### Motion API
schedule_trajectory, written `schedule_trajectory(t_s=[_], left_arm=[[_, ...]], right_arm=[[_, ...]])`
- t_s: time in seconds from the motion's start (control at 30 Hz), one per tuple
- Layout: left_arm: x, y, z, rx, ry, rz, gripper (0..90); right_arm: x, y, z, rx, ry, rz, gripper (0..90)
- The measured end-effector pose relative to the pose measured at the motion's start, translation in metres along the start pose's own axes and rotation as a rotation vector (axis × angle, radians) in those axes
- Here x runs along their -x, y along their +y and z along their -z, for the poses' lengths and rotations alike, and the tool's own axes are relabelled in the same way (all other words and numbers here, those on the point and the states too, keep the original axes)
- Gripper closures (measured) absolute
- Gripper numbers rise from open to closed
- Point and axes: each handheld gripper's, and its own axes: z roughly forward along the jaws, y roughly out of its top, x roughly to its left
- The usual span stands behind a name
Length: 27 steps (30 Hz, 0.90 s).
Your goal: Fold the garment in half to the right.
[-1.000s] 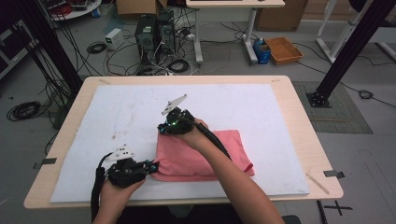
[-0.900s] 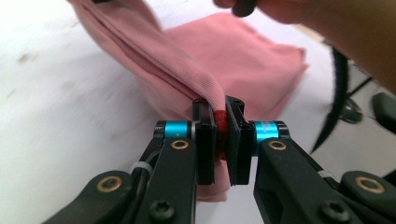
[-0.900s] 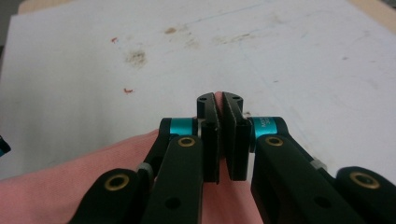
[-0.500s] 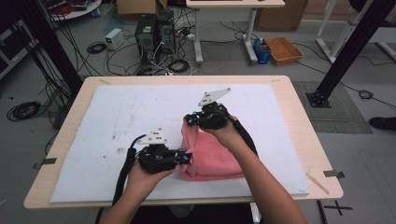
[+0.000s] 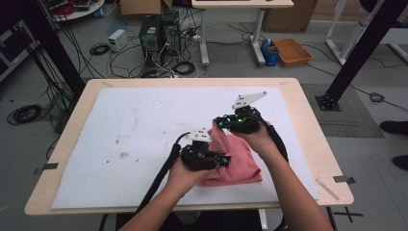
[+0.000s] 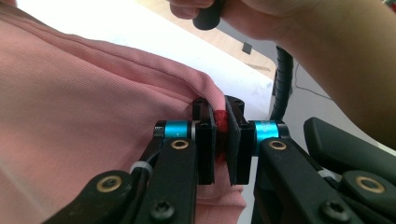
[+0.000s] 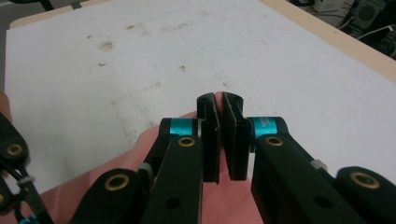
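Left gripper view: cloth (image 6: 84, 107) between tool (image 6: 223, 128) pads.

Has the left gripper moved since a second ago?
Yes. The left gripper, shut on the pink cloth, moved rightward, away from the table's left edge.

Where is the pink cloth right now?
High view: the pink cloth lies folded on the white mat, right of centre near the front edge, pinched by both grippers.

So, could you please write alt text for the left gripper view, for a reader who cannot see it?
The left gripper, its two black jaws shut, pinches a fold of pink cloth that spreads left over a white mat. At upper right, the person's other hand grips a black handle.
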Motion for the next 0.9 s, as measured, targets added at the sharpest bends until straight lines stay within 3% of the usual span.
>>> schedule_trajectory(t_s=[0.17, 0.47, 0.5, 0.53, 0.57, 0.63, 0.73, 0.9], left_arm=[[-0.001, 0.002, -0.027, -0.044, -0.024, 0.002, 83.4], [-0.001, 0.005, -0.063, -0.070, -0.064, 0.003, 82.7], [-0.002, 0.005, -0.066, -0.061, -0.061, -0.005, 80.5], [-0.002, 0.005, -0.067, -0.053, -0.058, -0.005, 72.3], [-0.003, 0.005, -0.066, -0.045, -0.054, 0.005, 61.1], [-0.005, 0.006, -0.054, -0.027, -0.025, -0.002, 52.7], [-0.012, 0.003, -0.021, 0.038, 0.048, -0.014, 46.1], [-0.036, -0.016, 0.049, 0.106, 0.224, 0.017, 40.6]], right_arm=[[0.008, -0.020, 0.011, -0.005, -0.021, -0.030, 86.3], [0.024, -0.054, 0.032, 0.000, -0.067, -0.103, 84.9], [0.025, -0.056, 0.034, 0.003, -0.073, -0.107, 78.0], [0.026, -0.058, 0.037, 0.011, -0.095, -0.121, 64.1], [0.028, -0.058, 0.039, 0.022, -0.115, -0.149, 58.6], [0.030, -0.058, 0.045, 0.042, -0.130, -0.162, 58.5], [0.029, -0.053, 0.045, 0.049, -0.141, -0.150, 53.8], [0.022, -0.037, 0.023, -0.003, -0.120, -0.116, 49.0]])
